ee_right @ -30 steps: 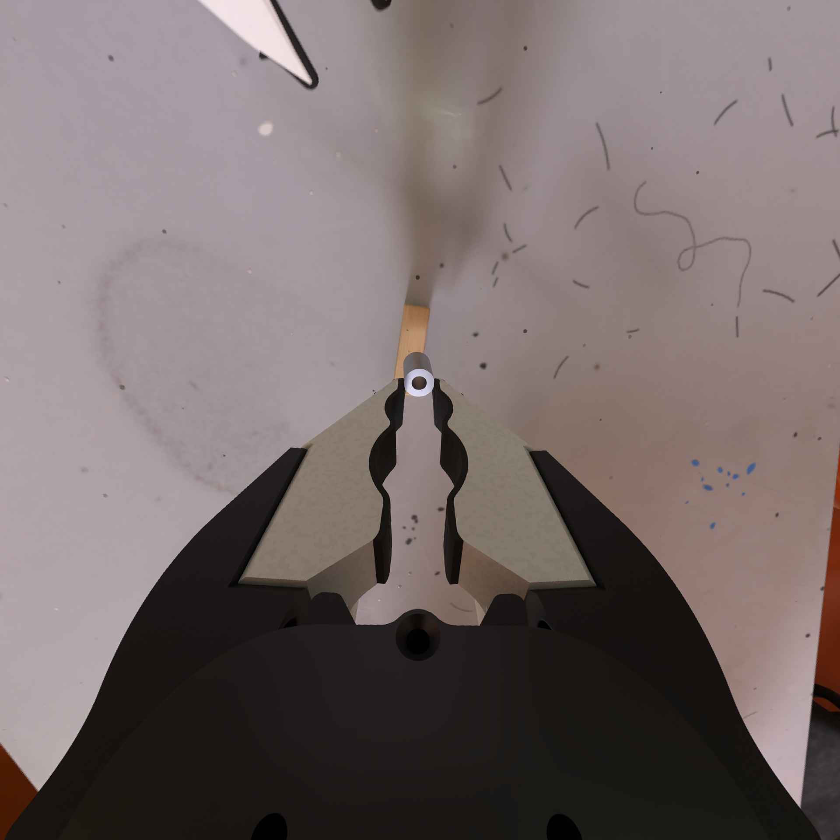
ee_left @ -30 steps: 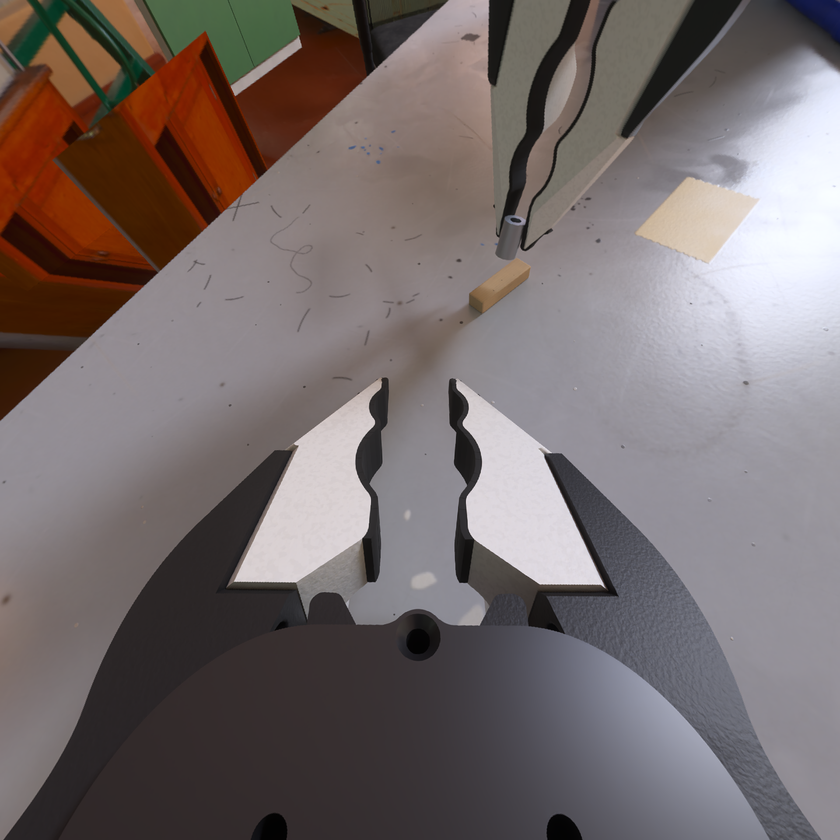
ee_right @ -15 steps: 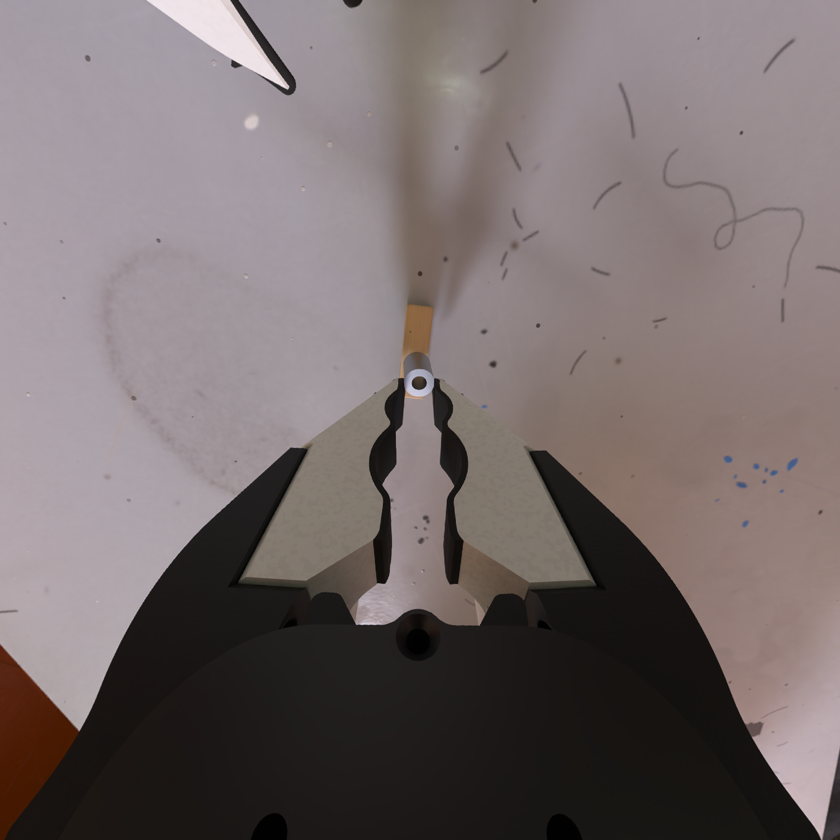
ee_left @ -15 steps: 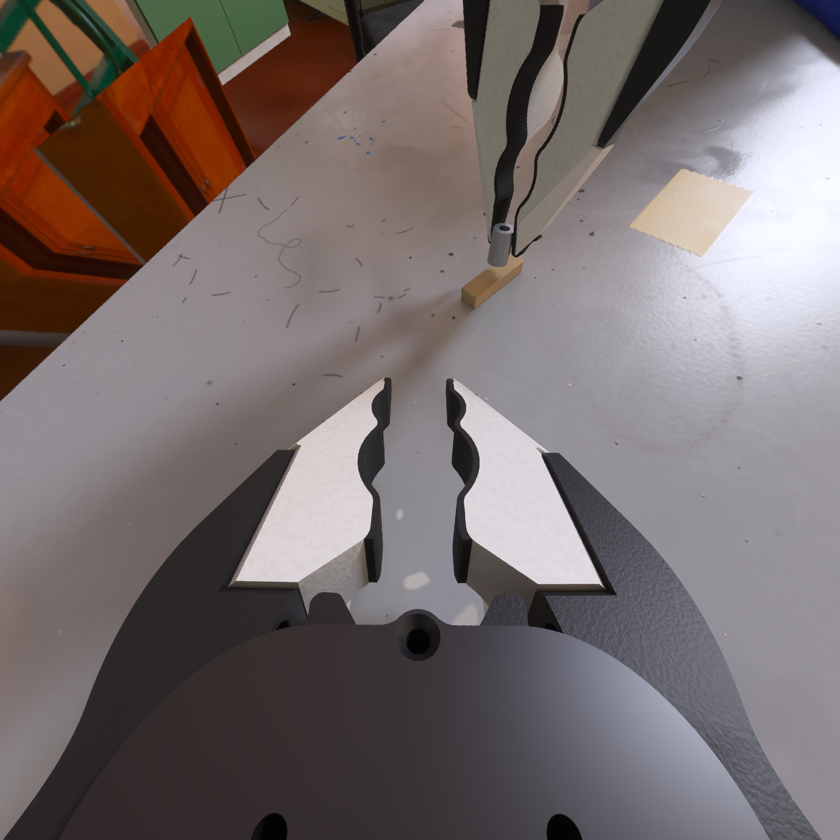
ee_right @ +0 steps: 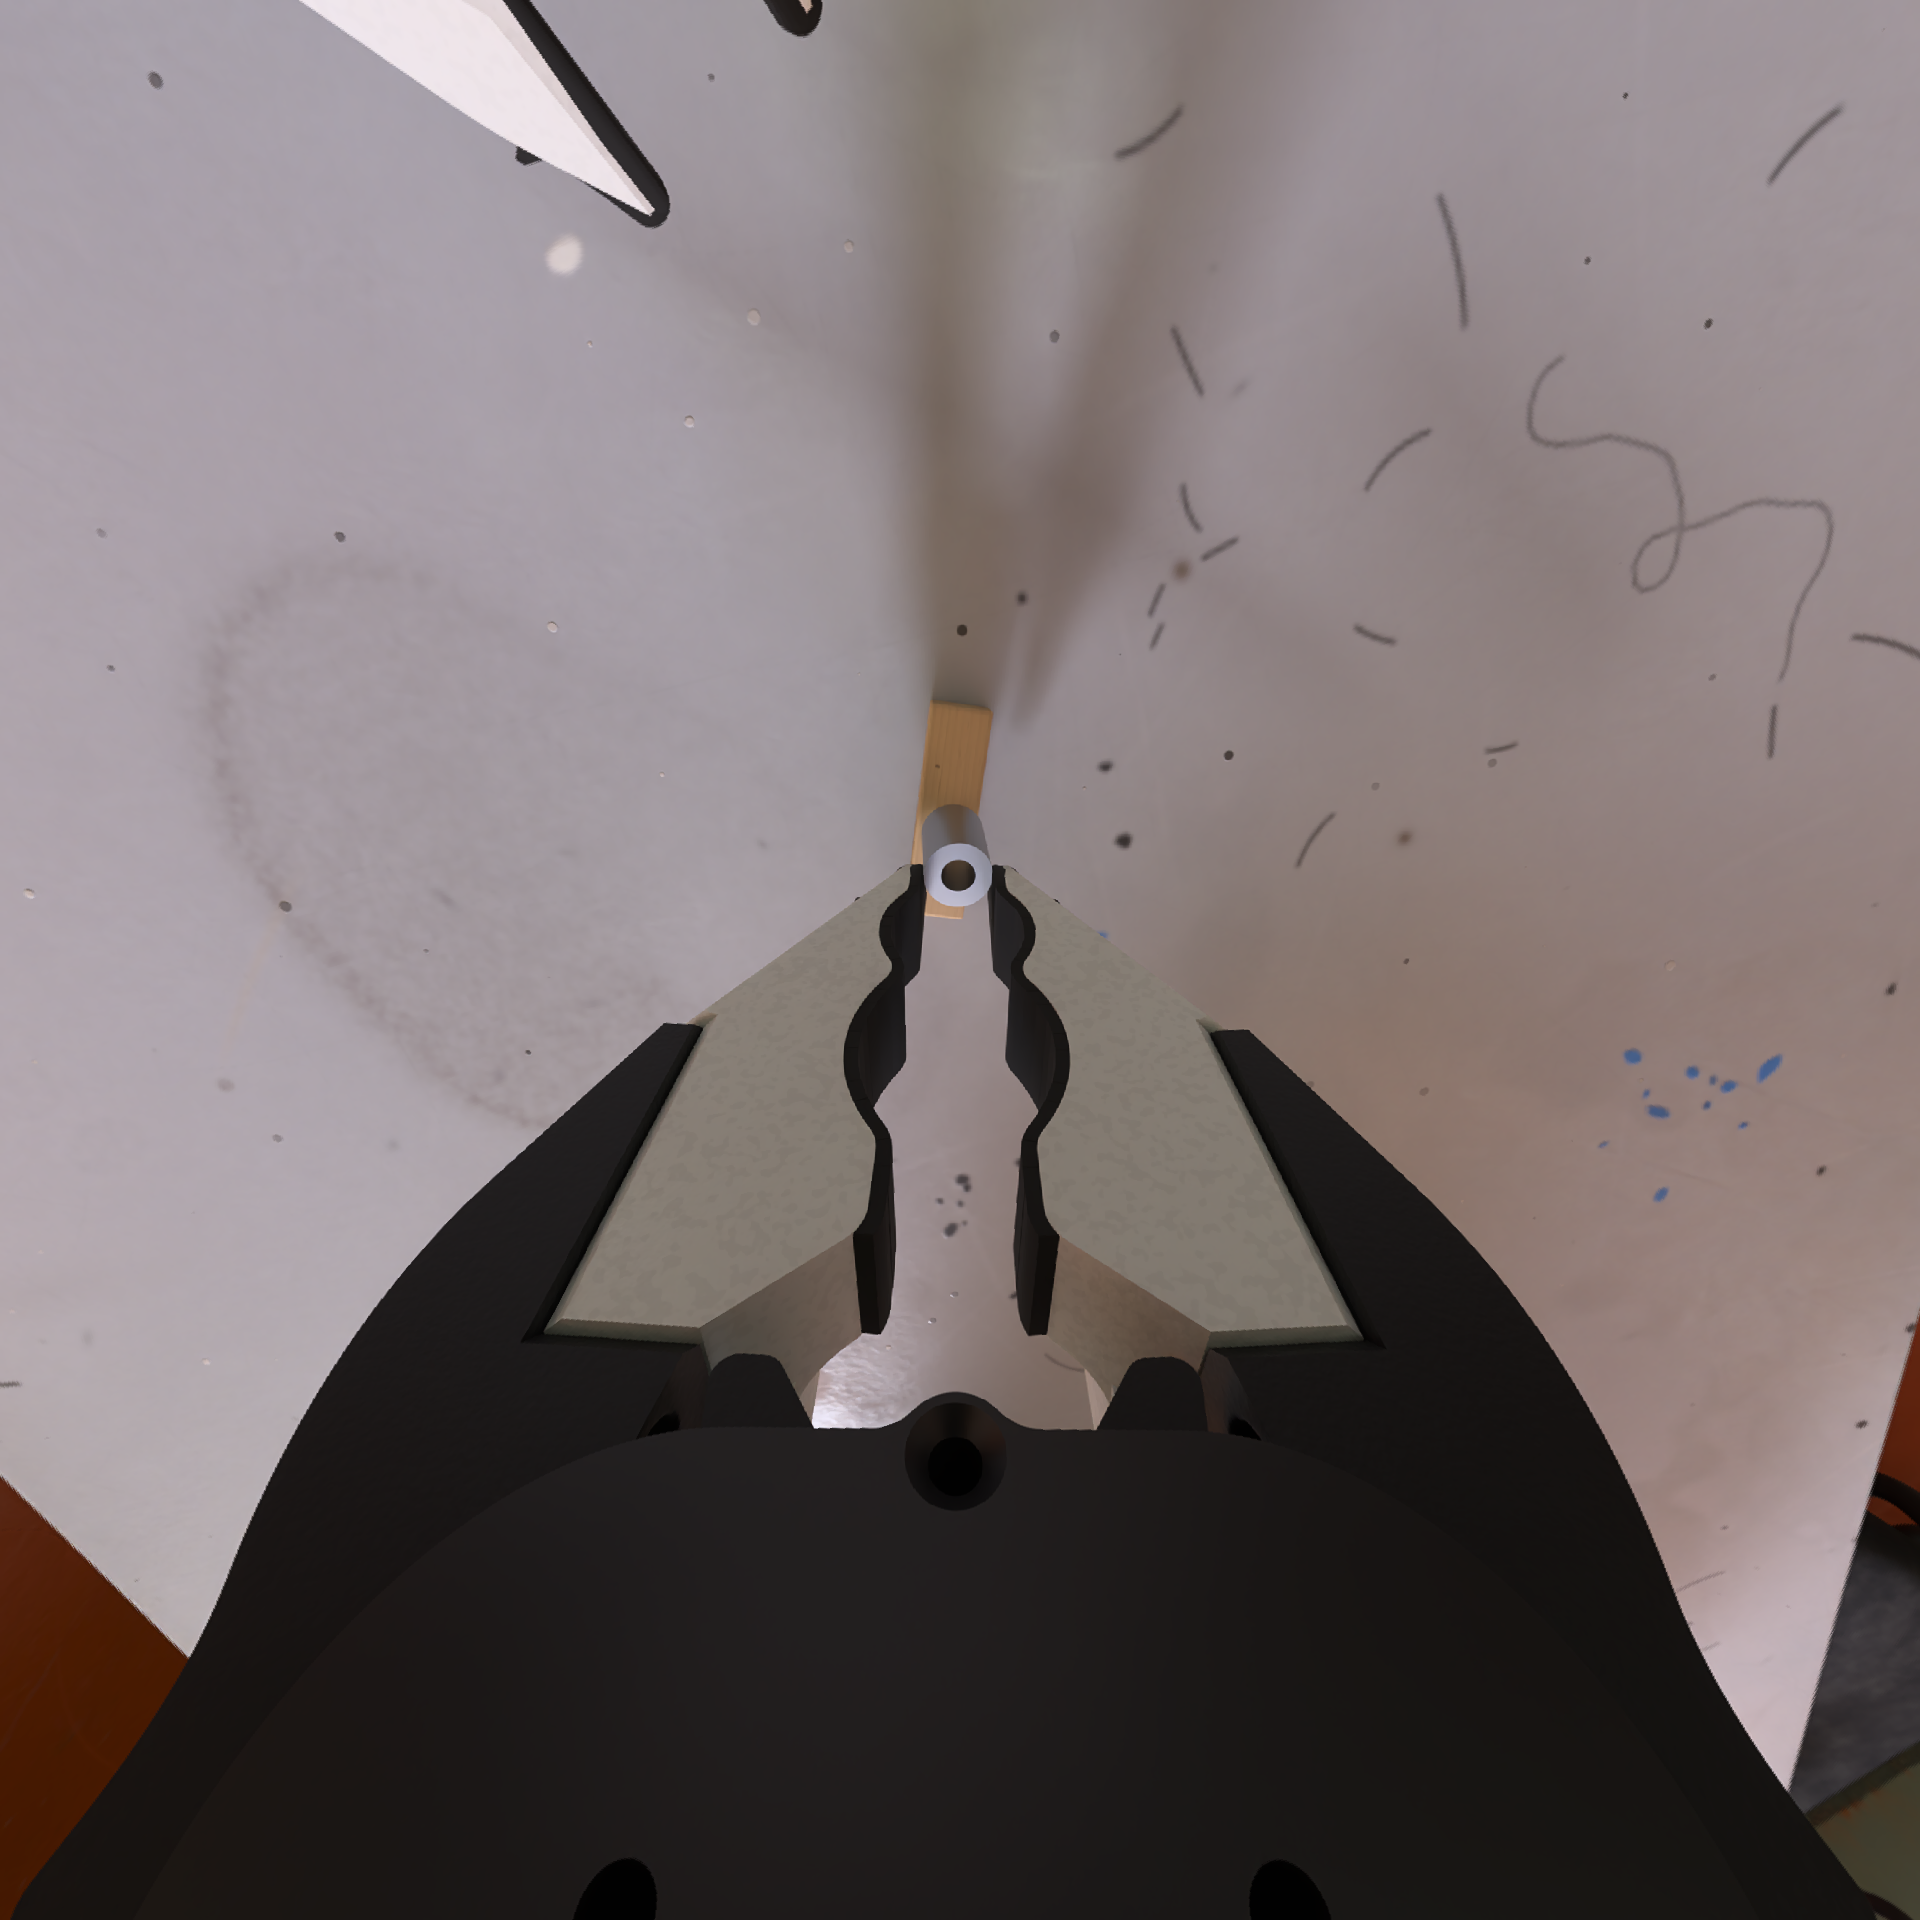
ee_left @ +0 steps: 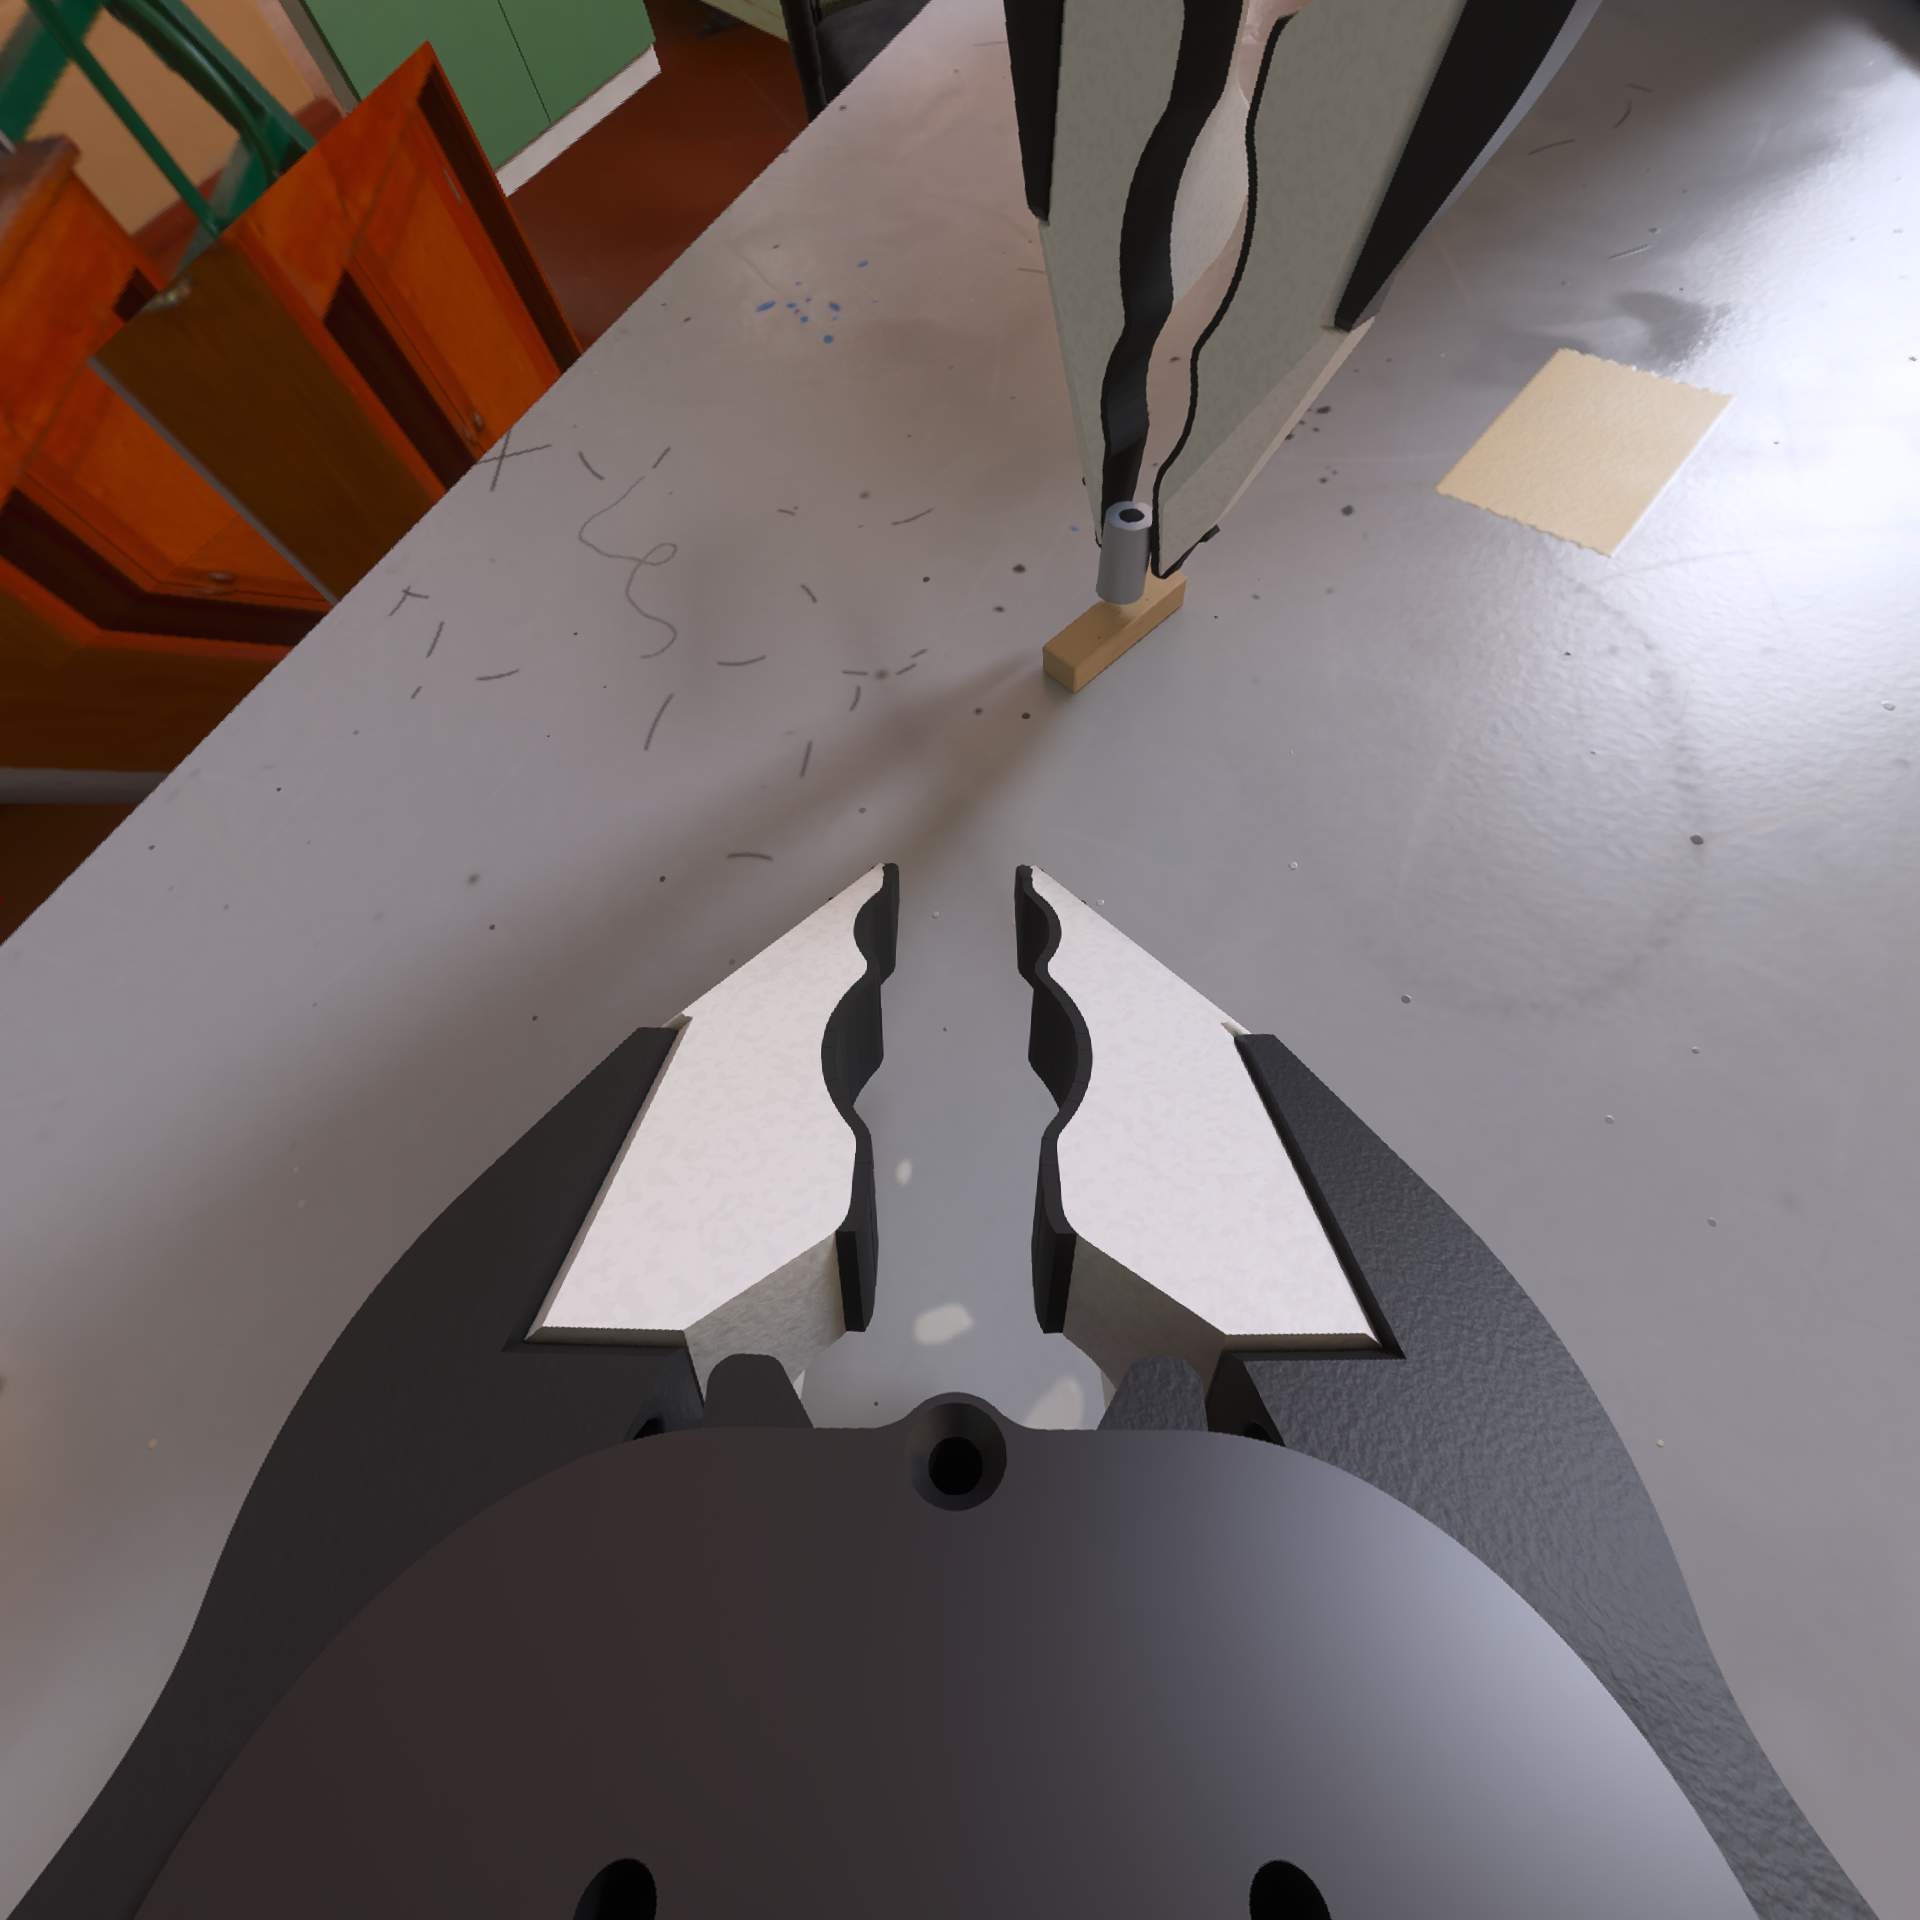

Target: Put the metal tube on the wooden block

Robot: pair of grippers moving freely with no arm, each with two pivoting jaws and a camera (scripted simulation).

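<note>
The broad grey worktop (ee_left: pixel 1351 935), scuffed with dark pen strokes, blue paint flecks and a faint ring stain, runs under both my claws, and its long edge cuts diagonally across the left wrist view, with orange-brown wooden cabinets (ee_left: pixel 260 416) on the floor beyond it. My left claw (ee_left: pixel 957 883) hangs low over bare worktop, its pale fingers apart with nothing between them, well back from the work and with open surface all around it. My right claw (ee_right: pixel 957 883) points steeply down from above and is clamped on the tube at its very fingertips. A flat tan paper patch (ee_left: pixel 1584 452) lies on the worktop off to one side, well apart from the block. The small pale rectangular wooden block (ee_left: pixel 1112 634) lies flat on the worktop directly beneath that claw, with clear surface on every side. The short grey metal tube (ee_left: pixel 1124 551), a plain smooth cylinder with a thick wall and a dark round bore at its top end, stands upright, its lower end meeting the block's top face partway along its length; I cannot tell whether it presses on the wood.
</note>
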